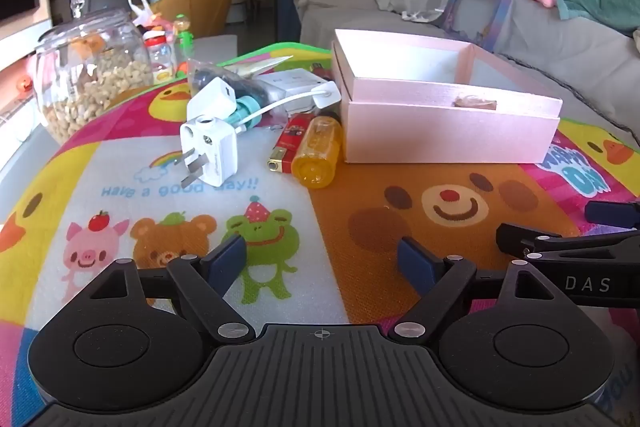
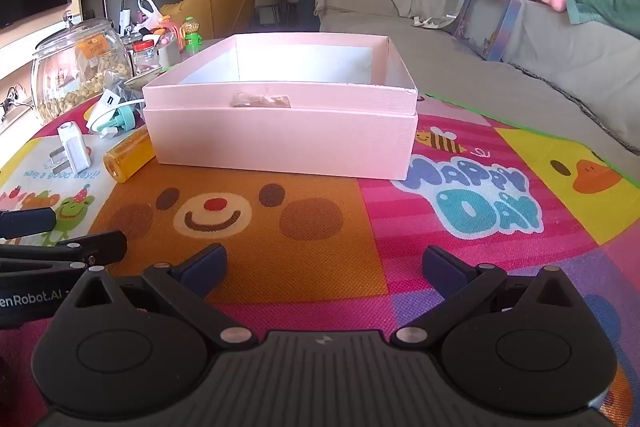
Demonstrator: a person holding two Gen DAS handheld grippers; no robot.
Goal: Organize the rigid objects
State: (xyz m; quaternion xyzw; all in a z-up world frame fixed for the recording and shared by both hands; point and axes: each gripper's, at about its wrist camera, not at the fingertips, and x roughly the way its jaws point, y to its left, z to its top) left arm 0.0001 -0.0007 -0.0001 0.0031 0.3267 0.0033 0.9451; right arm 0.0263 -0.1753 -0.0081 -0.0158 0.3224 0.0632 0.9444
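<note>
Both jaws are being held released: left hand-held gripper (image 1: 322,259) and right hand-held gripper (image 2: 324,267), nothing grasped. Plug adapter (image 1: 210,151), amber bottle (image 1: 318,157) (lying sideways) are being kept beside pink box (image 2: 280,143) on the surface (image 2: 280,227).

Left gripper (image 1: 322,261) wide open, right gripper (image 2: 324,267) likewise, both seemingly empty

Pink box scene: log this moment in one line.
left gripper open, empty | right gripper open, empty | pink box empty
</note>
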